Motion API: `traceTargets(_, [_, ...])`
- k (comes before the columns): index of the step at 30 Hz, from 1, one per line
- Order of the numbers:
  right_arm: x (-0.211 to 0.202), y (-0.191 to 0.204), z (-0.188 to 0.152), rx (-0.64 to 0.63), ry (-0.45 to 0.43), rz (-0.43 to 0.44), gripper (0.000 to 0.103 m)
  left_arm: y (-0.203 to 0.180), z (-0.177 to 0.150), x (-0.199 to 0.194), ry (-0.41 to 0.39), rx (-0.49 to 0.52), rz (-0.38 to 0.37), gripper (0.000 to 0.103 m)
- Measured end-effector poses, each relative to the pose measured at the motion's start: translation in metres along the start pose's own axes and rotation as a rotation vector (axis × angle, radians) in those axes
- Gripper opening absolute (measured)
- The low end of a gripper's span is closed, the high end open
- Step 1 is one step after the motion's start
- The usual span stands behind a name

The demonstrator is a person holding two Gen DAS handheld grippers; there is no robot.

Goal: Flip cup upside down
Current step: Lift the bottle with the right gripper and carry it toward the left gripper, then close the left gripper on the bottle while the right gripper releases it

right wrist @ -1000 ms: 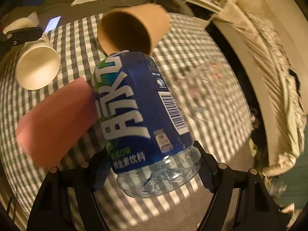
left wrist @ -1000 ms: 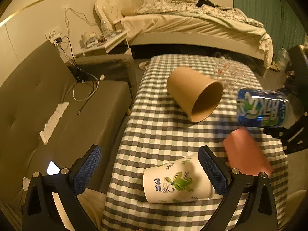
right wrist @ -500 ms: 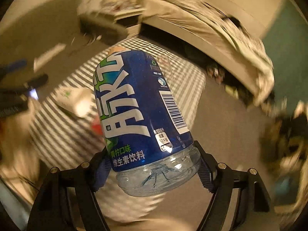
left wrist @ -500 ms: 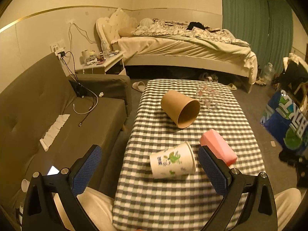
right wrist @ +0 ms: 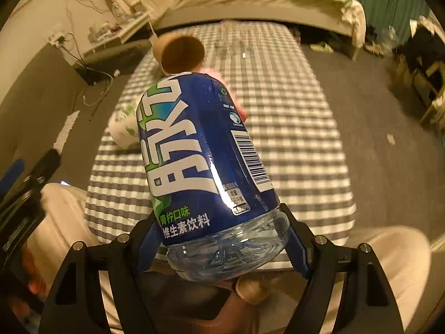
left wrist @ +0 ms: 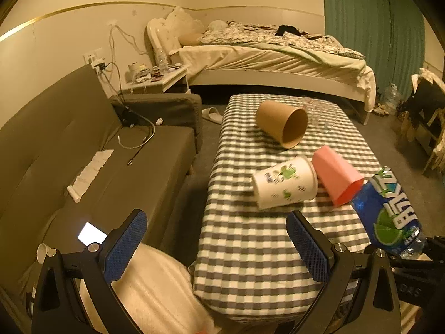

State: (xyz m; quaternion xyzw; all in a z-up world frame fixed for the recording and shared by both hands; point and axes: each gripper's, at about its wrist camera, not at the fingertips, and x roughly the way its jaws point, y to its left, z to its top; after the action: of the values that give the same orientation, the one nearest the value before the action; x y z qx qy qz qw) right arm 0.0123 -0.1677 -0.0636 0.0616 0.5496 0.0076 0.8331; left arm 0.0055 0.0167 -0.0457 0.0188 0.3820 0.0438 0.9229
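The blue drink bottle (right wrist: pixel 205 167), clamped in the right gripper (right wrist: pixel 222 239), has been drawn back over the counter's (left wrist: pixel 250 250) near edge. The left gripper (left wrist: pixel 217 247) is held wide open and empty, and the white printed cup (left wrist: pixel 285 185) is left lying unflipped.

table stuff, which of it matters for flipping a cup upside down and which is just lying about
Part of the job:
white cup, on its side
brown cup, on its side
pink cup, on its side
clear cup, on its side
left gripper, open
right gripper

Just lying about:
blue bottle, held by the right gripper
checked tablecloth
phone on the sofa
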Motion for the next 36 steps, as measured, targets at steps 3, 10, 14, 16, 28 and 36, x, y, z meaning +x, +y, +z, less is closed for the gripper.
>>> traceTargets(3, [0.012, 0.003, 0.001, -0.006, 0.002, -0.027, 0.076, 0.002, -0.004, 0.002, 0.008, 0.000, 0.006, 0.103])
traceTargets(10, [0.043, 0.006, 0.000, -0.012, 0.037, -0.041, 0.076, 0.003, -0.009, 0.009, 0.031, 0.008, 0.022, 0.103])
traceTargets(14, [0.059, 0.007, -0.001, -0.016, 0.074, -0.042, 0.076, 0.002, -0.012, 0.015, 0.054, -0.002, 0.020, 0.103])
traceTargets(16, [0.061, 0.007, 0.000, -0.026, 0.062, -0.045, 0.076, 0.000, -0.013, 0.016, 0.063, -0.002, 0.021, 0.103])
traceTargets(28, [0.013, -0.005, 0.001, -0.033, -0.096, 0.055, 0.093, -0.020, -0.009, 0.005, 0.065, 0.028, 0.029, 0.103])
traceTargets(36, [-0.058, -0.073, -0.001, 0.081, -0.336, -0.058, 0.094, -0.076, -0.010, -0.003, 0.120, 0.004, -0.147, 0.103])
